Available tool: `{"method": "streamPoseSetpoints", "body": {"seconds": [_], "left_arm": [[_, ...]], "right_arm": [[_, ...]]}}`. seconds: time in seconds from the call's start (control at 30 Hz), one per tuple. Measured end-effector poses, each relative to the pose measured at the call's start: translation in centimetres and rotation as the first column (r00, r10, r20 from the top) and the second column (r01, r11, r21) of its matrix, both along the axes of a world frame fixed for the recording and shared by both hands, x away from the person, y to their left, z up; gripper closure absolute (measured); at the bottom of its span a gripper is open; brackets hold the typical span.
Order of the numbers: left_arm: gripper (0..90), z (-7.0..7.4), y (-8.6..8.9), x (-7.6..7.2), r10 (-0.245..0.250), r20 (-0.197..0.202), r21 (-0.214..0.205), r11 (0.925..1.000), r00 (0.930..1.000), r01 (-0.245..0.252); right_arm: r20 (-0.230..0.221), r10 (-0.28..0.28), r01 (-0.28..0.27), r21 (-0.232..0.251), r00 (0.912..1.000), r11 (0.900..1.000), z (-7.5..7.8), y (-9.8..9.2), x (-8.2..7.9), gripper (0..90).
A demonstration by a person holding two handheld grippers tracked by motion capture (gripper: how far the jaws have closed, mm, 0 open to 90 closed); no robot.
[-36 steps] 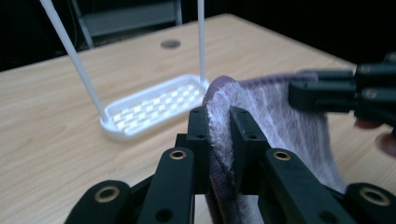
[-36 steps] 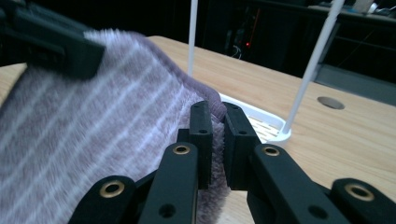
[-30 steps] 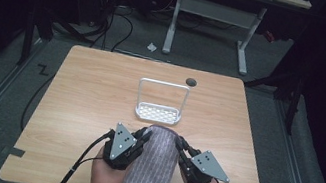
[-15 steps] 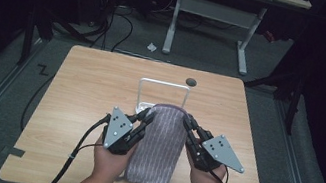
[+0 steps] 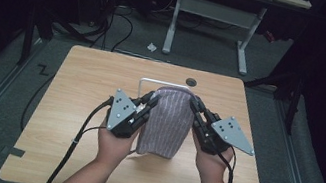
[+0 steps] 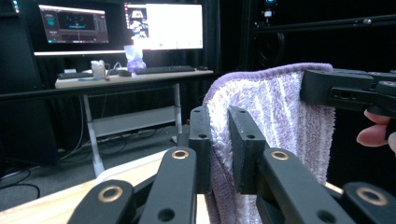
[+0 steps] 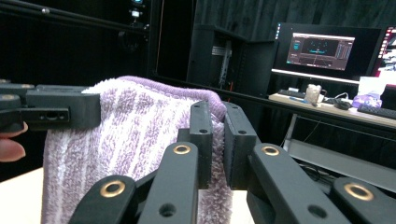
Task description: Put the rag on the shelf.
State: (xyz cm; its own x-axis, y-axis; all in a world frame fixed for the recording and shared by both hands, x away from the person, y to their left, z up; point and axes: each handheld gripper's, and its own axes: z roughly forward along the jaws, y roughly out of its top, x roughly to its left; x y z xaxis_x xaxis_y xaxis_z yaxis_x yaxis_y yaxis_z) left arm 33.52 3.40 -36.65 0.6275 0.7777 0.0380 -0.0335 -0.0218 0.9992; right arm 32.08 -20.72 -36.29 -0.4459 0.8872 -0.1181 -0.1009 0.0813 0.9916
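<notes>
A purple striped towel [image 5: 168, 123] hangs folded between my two grippers, above the middle of the wooden table [image 5: 81, 82]. My left gripper [image 5: 151, 100] is shut on the towel's top left corner, and my right gripper [image 5: 194, 103] is shut on its top right corner. In the left gripper view the towel [image 6: 285, 116] is pinched between the jaws of my left gripper [image 6: 218, 140], with the other gripper at the far edge. The right gripper view shows the towel [image 7: 135, 135] clamped by my right gripper [image 7: 217, 140]. A white wire rack [image 5: 144, 85] stands just behind the towel, mostly hidden.
A round hole [image 5: 191, 82] sits near the table's far edge. Beyond the table are a white desk frame [image 5: 213, 24] and cables on the floor. In the gripper views, lit monitors [image 6: 163, 25] and a keyboard stand on a distant desk.
Both grippers have lifted the towel off the table and carried it away from the person, toward the rack; it now hangs free instead of lying flat.
</notes>
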Motion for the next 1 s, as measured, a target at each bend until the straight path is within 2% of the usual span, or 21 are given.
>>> {"method": "streamPoseSetpoints", "body": {"seconds": [0.17,0.3,0.33,0.37,0.63,0.8,1.0], "left_arm": [[80.5,0.5,-0.2,1.0,0.014,0.023,0.026,0.9996,0.9996,-0.015],[80.5,0.6,-0.1,2.5,0.021,0.006,0.027,0.9994,0.9998,-0.021],[80.5,0.6,-0.1,2.5,0.021,0.006,0.027,0.9994,0.9998,-0.021],[80.5,0.7,0.0,3.3,0.024,0.000,0.021,0.9995,0.9997,-0.024],[80.4,2.0,0.3,6.4,0.057,0.019,0.019,0.9982,0.9982,-0.058],[80.4,2.6,0.8,8.0,0.057,0.005,-0.005,0.9984,0.9984,-0.057],[80.3,2.5,0.7,10.1,0.061,-0.008,0.015,0.9980,0.9981,-0.061]], "right_arm": [[0.003,-0.002,0.002,0.015,1.0000,0.9999,1.1,-0.1,0.8,84.2],[-0.002,-0.012,0.012,0.011,0.9999,0.9999,1.9,0.0,2.0,84.3],[-0.004,-0.013,0.013,0.007,0.9999,0.9999,2.0,0.1,2.3,84.3],[-0.006,-0.017,0.017,0.002,0.9998,0.9998,2.2,0.2,2.7,84.3],[-0.009,-0.036,0.036,-0.004,0.9993,0.9993,3.3,0.9,5.5,84.3],[-0.026,-0.044,0.044,-0.008,0.9987,0.9990,3.7,1.2,7.3,84.2],[-0.061,-0.042,0.043,0.015,0.9973,0.9990,3.8,1.1,9.5,84.2]]}}
